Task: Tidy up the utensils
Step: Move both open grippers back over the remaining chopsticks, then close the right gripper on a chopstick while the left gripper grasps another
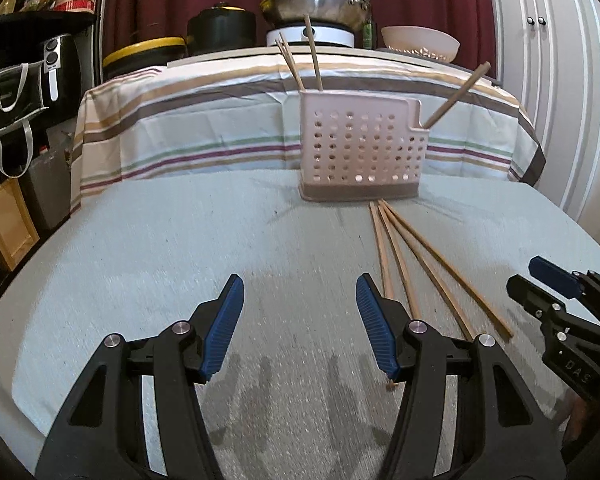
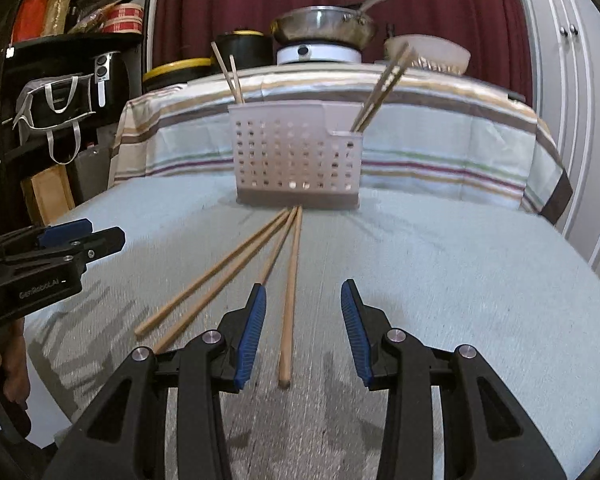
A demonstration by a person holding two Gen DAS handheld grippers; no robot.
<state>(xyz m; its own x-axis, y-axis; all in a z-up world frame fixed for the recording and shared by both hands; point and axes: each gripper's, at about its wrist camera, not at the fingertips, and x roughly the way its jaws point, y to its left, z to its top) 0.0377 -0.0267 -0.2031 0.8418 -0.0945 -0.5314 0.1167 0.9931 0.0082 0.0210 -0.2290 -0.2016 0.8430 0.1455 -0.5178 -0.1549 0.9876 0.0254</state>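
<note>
The left tongs [image 1: 300, 312] hover low over the near part of the worktop [image 1: 180, 240], which is covered by a pale grey-blue cloth; their blue pads stand spread with nothing between them. The right tongs [image 2: 302, 320] hover beside them, also spread and pinching nothing, though one chopstick lies on the cloth in the gap between the pads.

Four loose wooden chopsticks [image 2: 220, 276] lie fanned on the worktop, their far tips meeting just in front of the holder and their near ends spreading toward the near edge. The perforated pink utensil holder [image 1: 362, 152] stands upright at the far edge of the worktop. Chopsticks lean in its tall left compartment [image 1: 314, 54] and in its low right compartment [image 1: 458, 94].

Behind it, a striped cloth [image 1: 220, 128] covers a higher surface carrying a steel pan [image 1: 316, 6] and a white bowl [image 1: 420, 42].
</note>
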